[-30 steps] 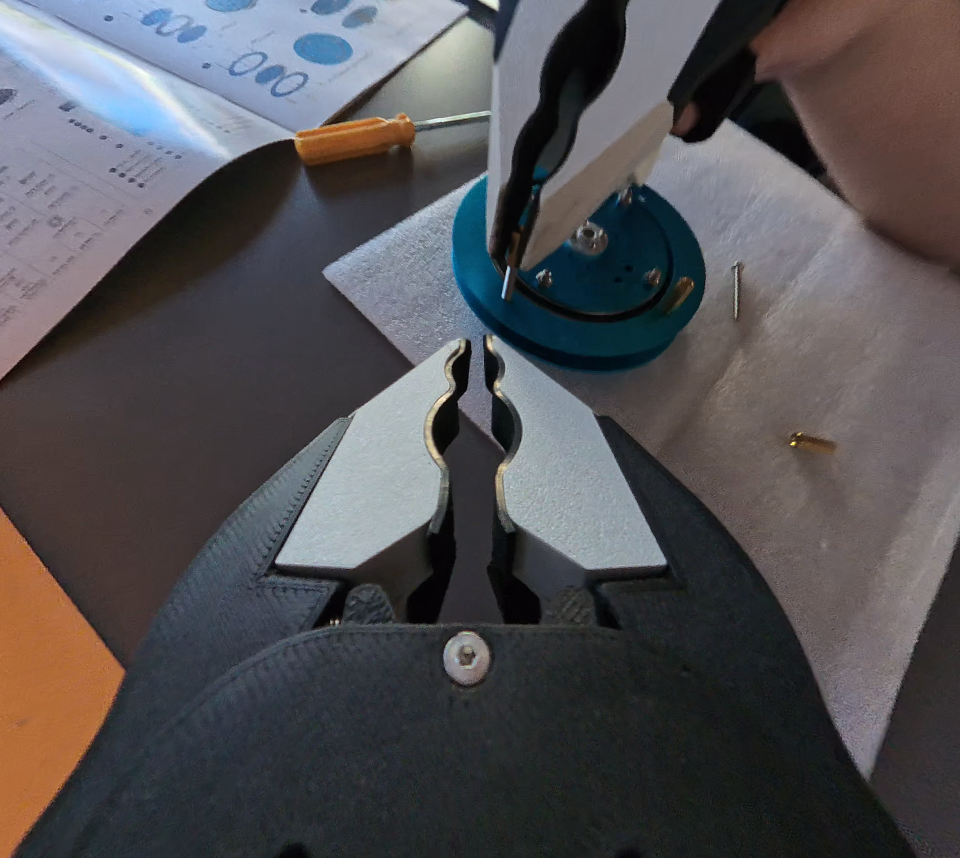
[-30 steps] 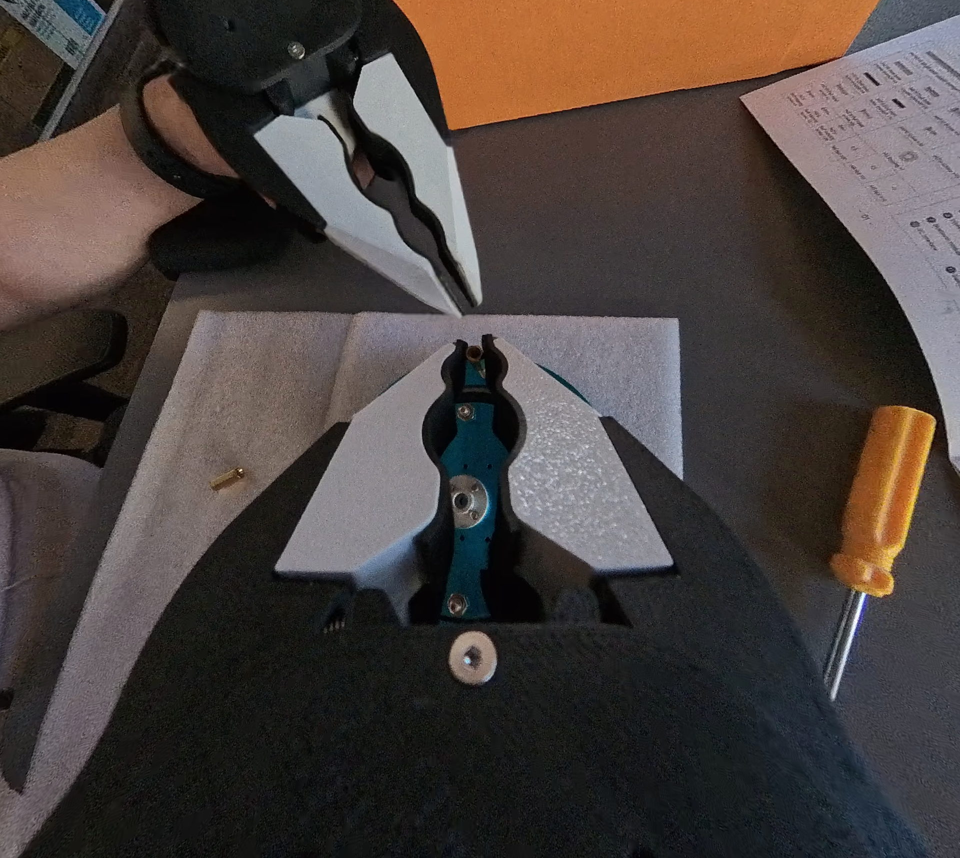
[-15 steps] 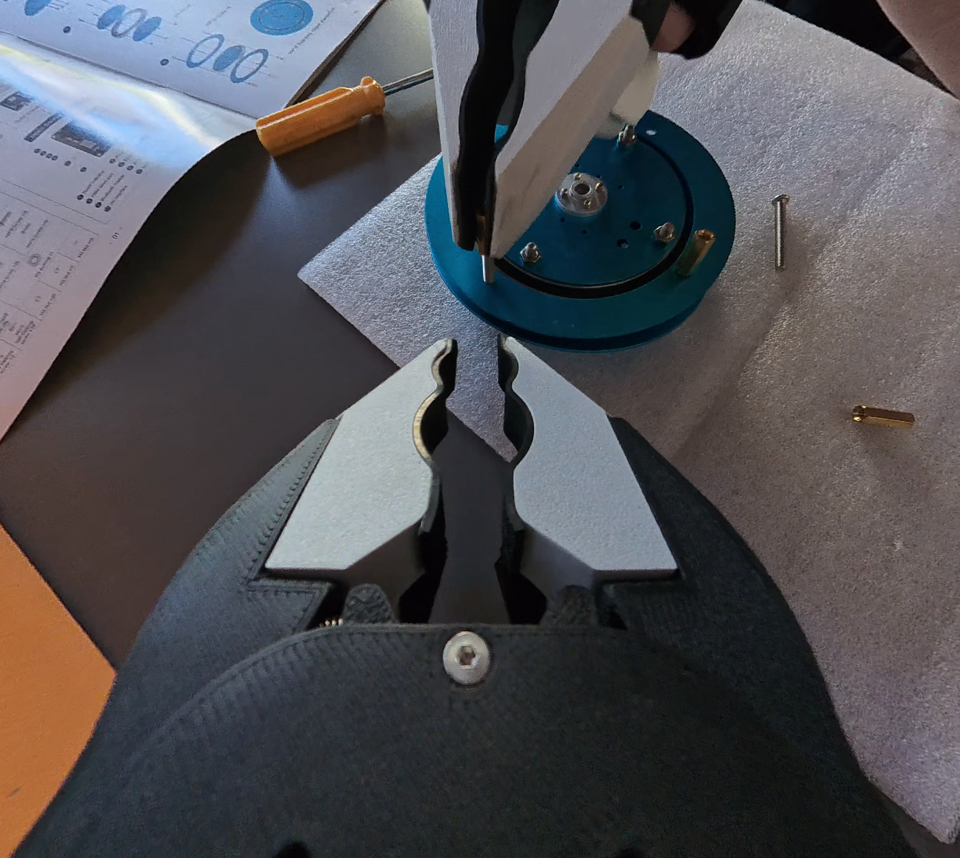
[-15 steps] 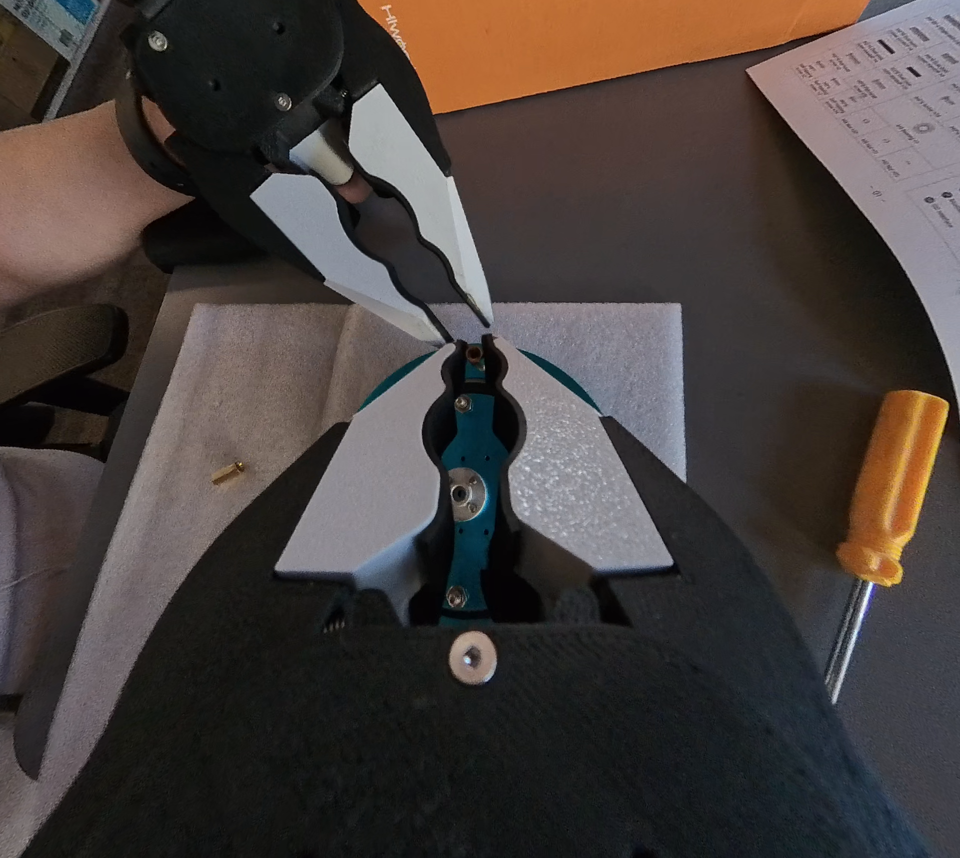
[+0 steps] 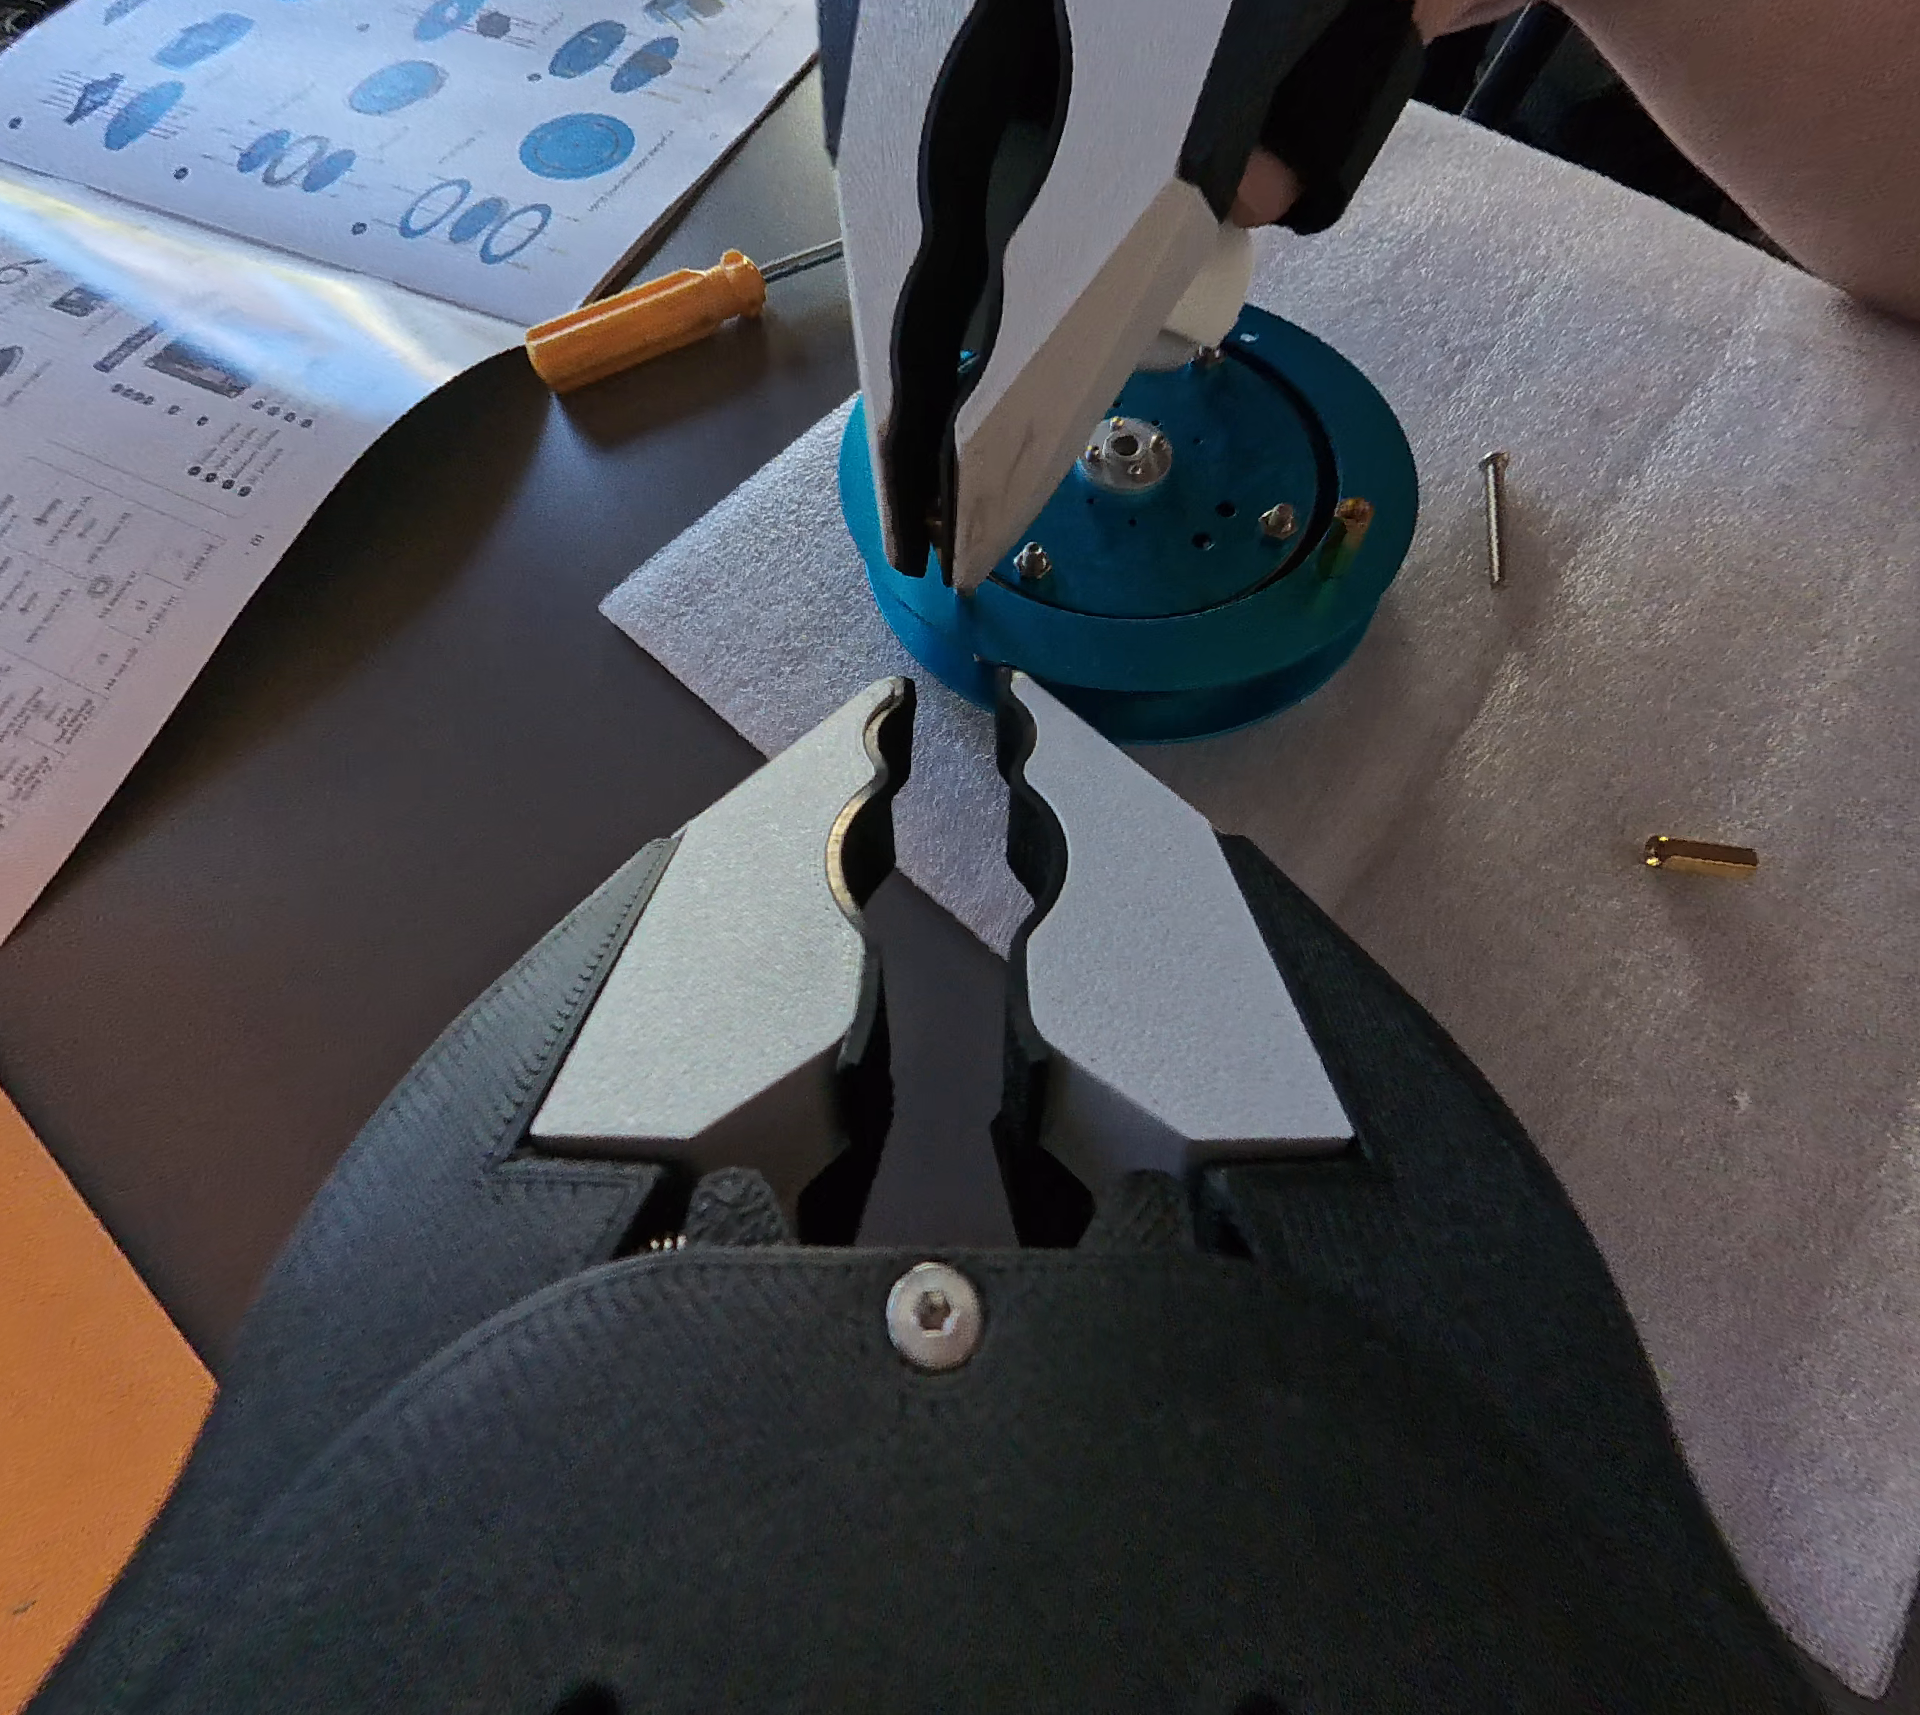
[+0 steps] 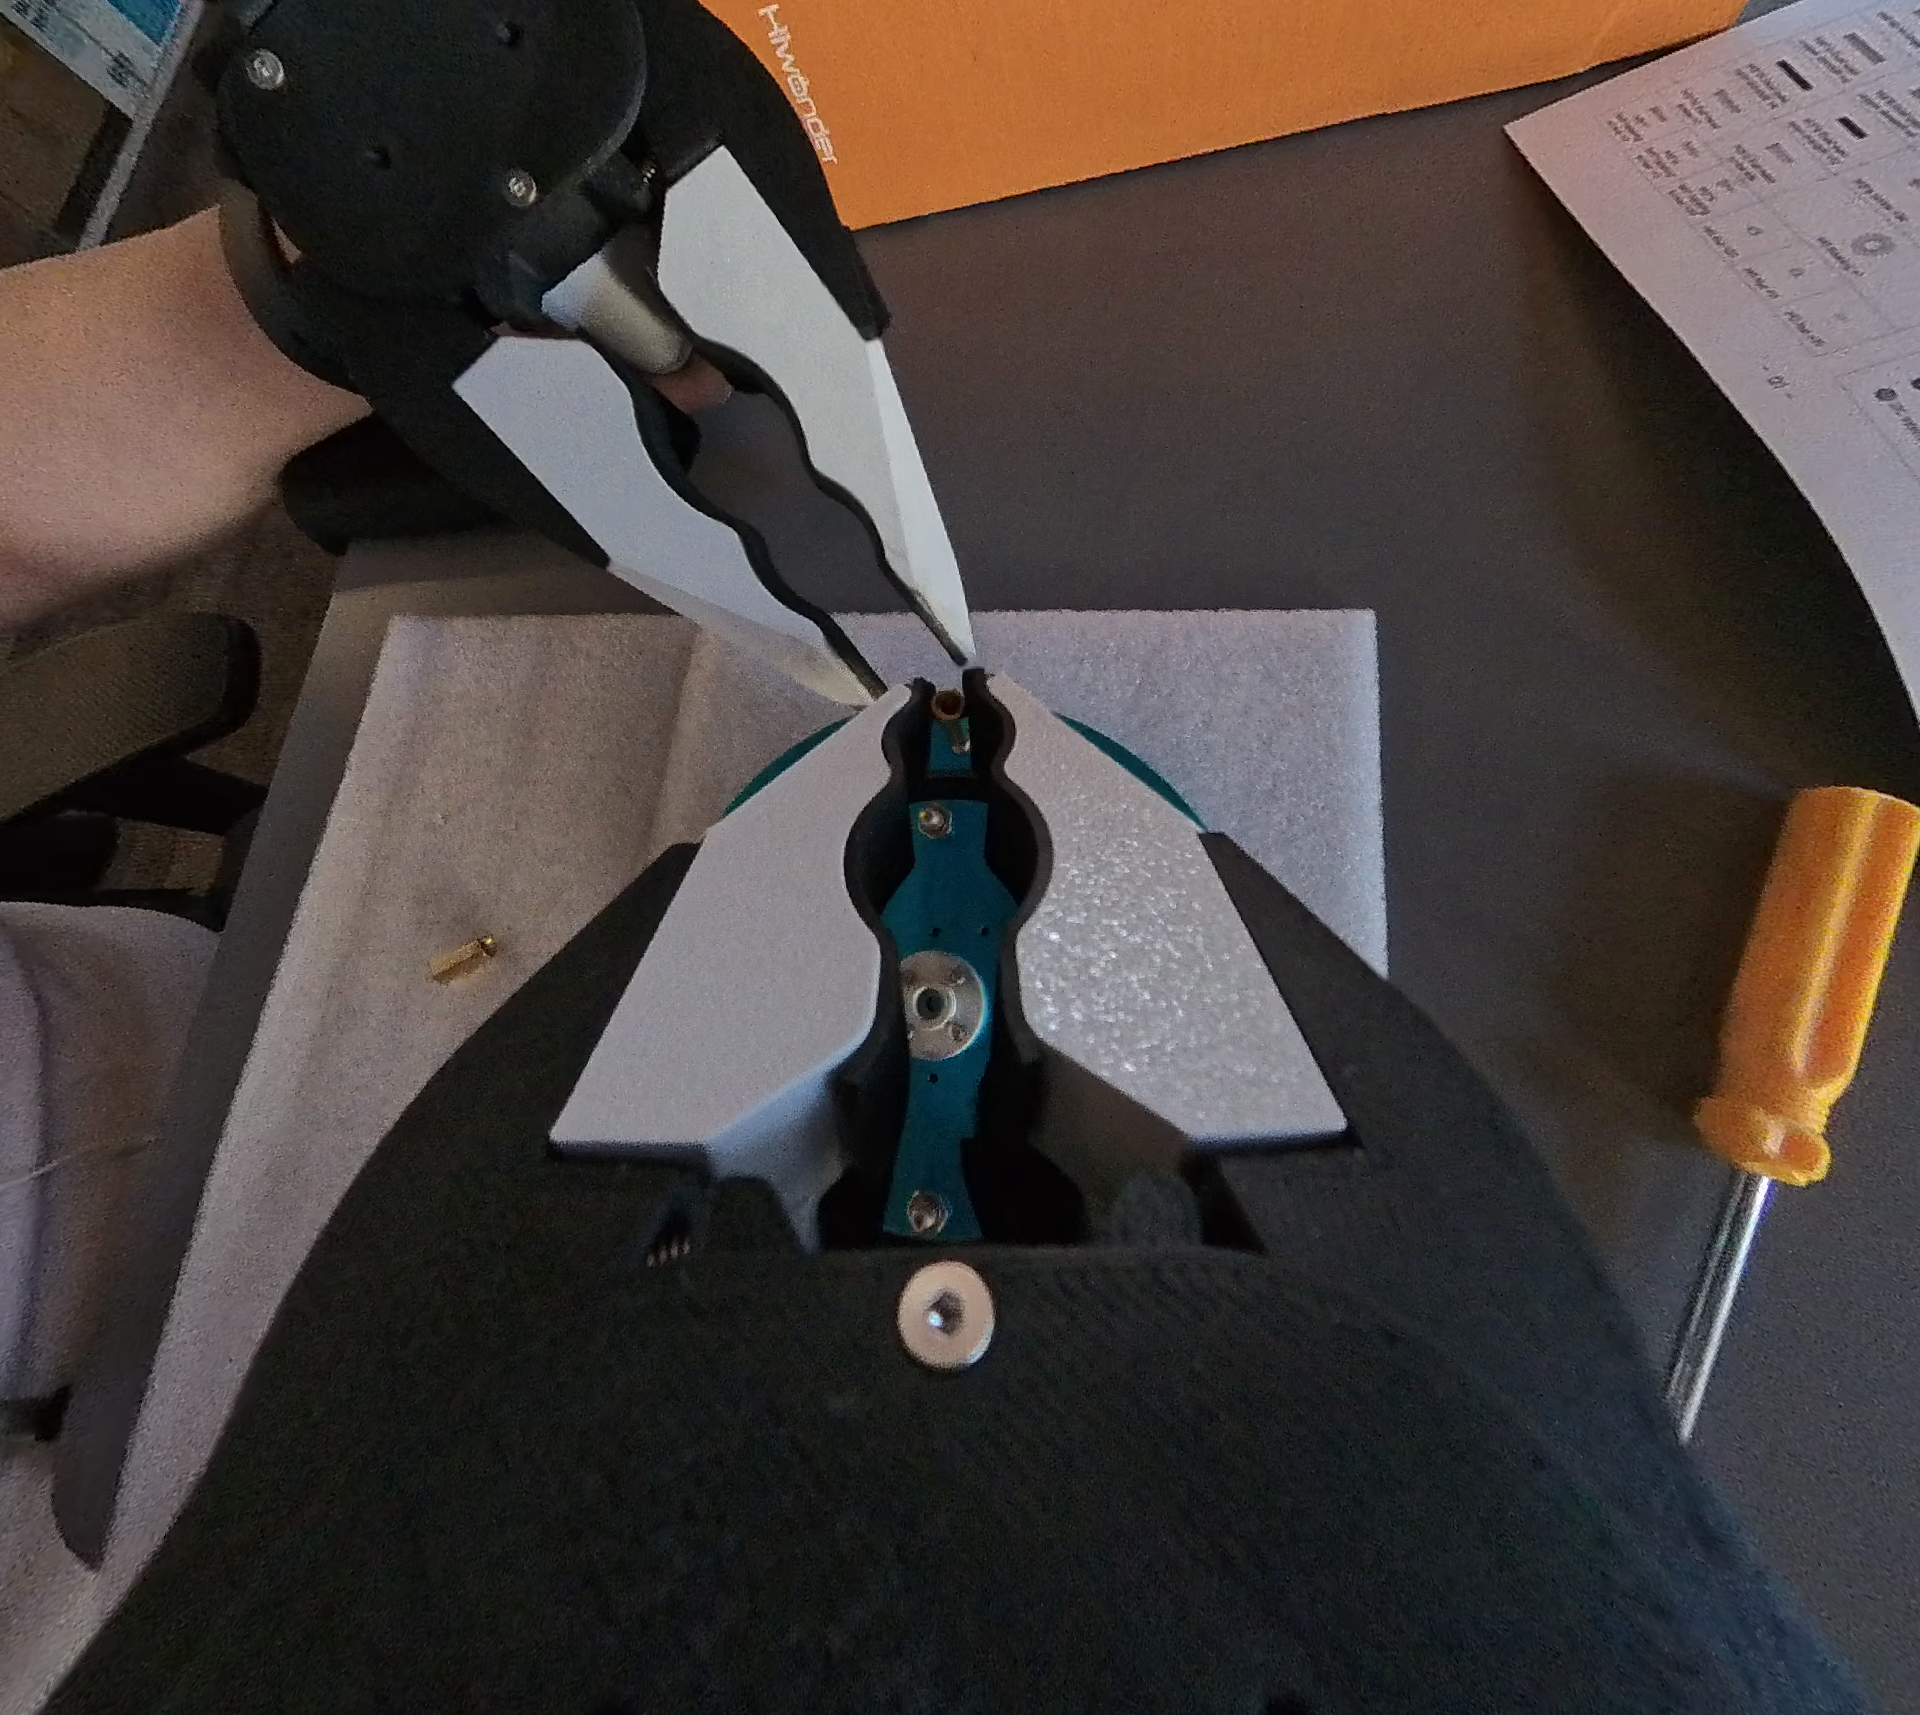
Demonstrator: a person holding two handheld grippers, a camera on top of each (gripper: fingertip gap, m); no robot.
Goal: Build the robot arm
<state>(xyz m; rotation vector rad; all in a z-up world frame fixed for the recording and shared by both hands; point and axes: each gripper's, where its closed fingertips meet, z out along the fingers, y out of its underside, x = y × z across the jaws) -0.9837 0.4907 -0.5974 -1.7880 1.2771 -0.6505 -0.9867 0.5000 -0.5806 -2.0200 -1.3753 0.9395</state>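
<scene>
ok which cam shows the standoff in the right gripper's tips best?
Right wrist view: the brass standoff sits end-on between the right gripper tips. Left wrist view shows only a brass sliver, mostly hidden by the fingers.

Left gripper [image 5: 954, 699] fingers slightly parted, empty, just short of blue wheel [image 5: 1195, 637] on white foam sheet [image 5: 1558, 990]. Right gripper [image 5: 933, 564] tips down on wheel's rim. Orange screwdriver [image 5: 644, 323], open manual [image 5: 312, 138] on dark worktop [image 5: 364, 782]
</scene>
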